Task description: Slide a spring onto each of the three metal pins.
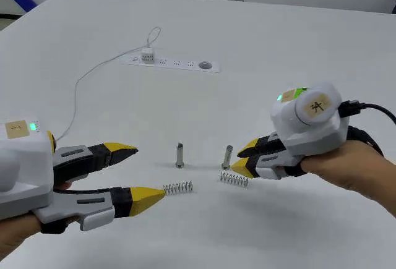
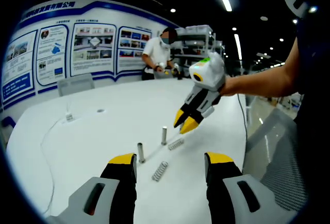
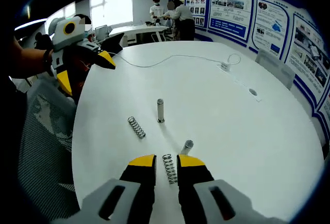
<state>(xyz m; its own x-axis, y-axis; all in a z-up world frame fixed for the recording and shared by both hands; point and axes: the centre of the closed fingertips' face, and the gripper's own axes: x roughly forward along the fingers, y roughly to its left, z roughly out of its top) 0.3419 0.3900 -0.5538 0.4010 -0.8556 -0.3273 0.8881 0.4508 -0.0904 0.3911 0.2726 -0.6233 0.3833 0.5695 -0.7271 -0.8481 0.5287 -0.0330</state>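
Matte white table [image 1: 278,34], coiled springs [image 1: 178,187], cylindrical pins [image 1: 179,155]

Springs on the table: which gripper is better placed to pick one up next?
Right gripper, likely: its narrowly open jaws straddle a spring beside a pin; the left gripper gapes wide, the other spring lying just past its tips.

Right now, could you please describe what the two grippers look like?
Both the left gripper and the right gripper have white housings, black jaw arms and pointed yellow tips. The right one carries a round white cap with a black mark, a green light, and a black cable at its rear. The left one bears a tan label and a green lamp.
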